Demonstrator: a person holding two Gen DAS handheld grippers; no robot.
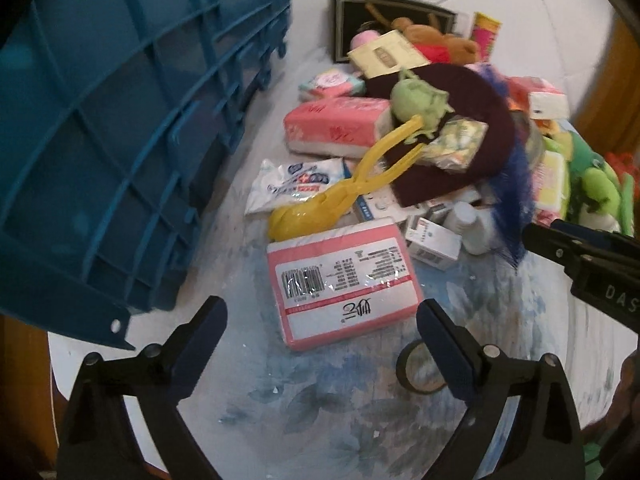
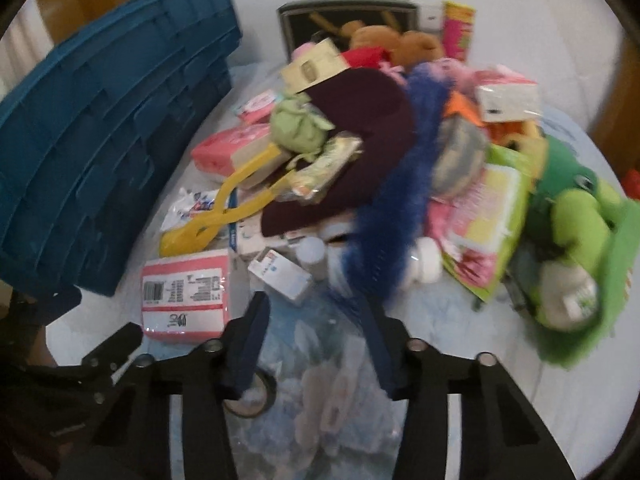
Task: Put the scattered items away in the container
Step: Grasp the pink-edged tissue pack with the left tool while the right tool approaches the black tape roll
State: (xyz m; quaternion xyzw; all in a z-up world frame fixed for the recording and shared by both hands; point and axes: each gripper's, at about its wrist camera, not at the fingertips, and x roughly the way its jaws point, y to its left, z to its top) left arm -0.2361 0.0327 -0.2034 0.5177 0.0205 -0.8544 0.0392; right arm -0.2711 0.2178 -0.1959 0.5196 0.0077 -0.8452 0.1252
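Note:
A big blue plastic crate stands on the left of the table. A mixed pile lies to its right. A pink tissue pack is the nearest item, with yellow plastic tongs behind it. My left gripper is open, its fingers either side of the pink pack's near end without touching it. My right gripper is open and holds nothing. It hovers just short of a small white box and the tip of a blue feather duster.
The heap also holds a dark maroon cloth, a green plush toy, a brown plush, white bottles, more tissue packs and a dark framed picture. A tape roll lies near the front edge. The right gripper's body enters the left wrist view from the right.

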